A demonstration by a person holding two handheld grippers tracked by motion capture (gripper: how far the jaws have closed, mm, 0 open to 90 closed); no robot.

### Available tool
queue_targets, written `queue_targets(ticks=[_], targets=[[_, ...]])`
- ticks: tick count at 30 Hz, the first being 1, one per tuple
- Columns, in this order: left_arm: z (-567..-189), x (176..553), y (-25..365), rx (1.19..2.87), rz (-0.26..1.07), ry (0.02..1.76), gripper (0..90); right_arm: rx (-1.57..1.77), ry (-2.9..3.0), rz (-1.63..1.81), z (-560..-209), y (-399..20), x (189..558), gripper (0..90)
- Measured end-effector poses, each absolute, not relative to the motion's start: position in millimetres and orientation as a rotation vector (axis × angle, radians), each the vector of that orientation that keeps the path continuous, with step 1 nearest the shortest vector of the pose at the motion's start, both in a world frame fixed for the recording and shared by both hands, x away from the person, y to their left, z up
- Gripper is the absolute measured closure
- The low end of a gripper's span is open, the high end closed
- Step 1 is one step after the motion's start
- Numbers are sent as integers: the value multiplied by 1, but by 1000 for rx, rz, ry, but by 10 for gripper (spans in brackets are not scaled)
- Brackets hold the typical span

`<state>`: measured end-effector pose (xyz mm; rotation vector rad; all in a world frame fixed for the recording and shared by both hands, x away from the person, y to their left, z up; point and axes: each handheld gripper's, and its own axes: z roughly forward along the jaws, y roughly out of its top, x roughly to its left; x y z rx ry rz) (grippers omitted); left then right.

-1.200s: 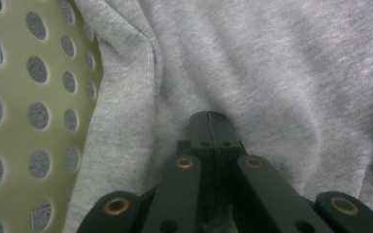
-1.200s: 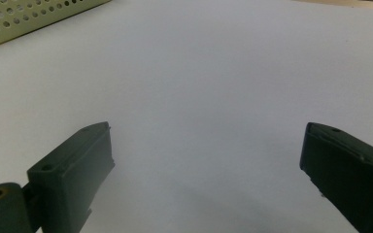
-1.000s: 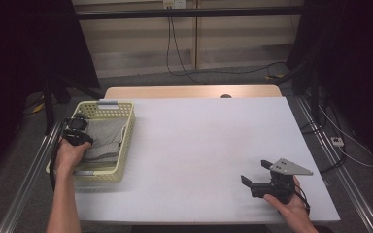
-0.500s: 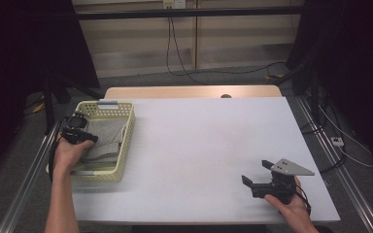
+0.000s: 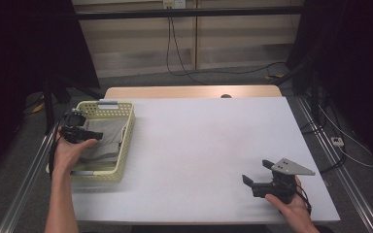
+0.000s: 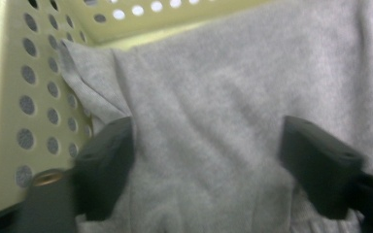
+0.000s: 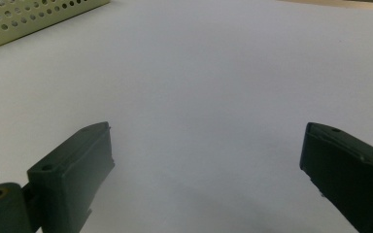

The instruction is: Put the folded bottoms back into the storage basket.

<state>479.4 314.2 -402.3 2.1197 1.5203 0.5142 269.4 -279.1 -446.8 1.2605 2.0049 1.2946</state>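
White table (image 5: 199, 145) is taking up most of the high view, w/ a bare wooden strip (image 5: 189, 92) showing along its far edge. Pale yellow perforated basket (image 5: 126, 138) is sitting at the table's left edge, long side running front to back. Grey cloth (image 5: 102, 141) is lying rumpled inside the basket, covering most of the floor & bunching up against the perforated wall in the left gripper view (image 6: 213, 121). Left hand (image 5: 70, 153) is reaching in over the basket's left rim, holding the left gripper (image 5: 80, 131) low over the cloth. Its jaws have just been opening & are now standing wide apart, released; cloth is lying between & under them, pads not pinching it, tho tips are looking sunk into the folds. Right hand (image 5: 286, 201) is resting near the table's front right corner, well apart from the basket, holding the right gripper (image 5: 257, 172) w/ grey plate on top. In the right gripper view its jaws (image 7: 204, 170) are standing spread wide, released, over bare table, basket corner (image 7: 29, 19) showing far off.
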Motion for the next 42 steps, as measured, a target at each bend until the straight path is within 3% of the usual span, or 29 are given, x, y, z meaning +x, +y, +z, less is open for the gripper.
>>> queue_targets(ticks=[10, 29, 42], targets=[[-397, 473, 315, 2065, 529, 1431, 59, 1261, 2004, 1306, -447, -281, 270, 46], [-379, 457, 313, 1860, 729, 1297, 74, 1272, 1991, 1296, -446, -280, 268, 46], [-379, 456, 309, 1908, 656, 1293, 78, 1276, 1994, 1292, -447, -280, 270, 46]])
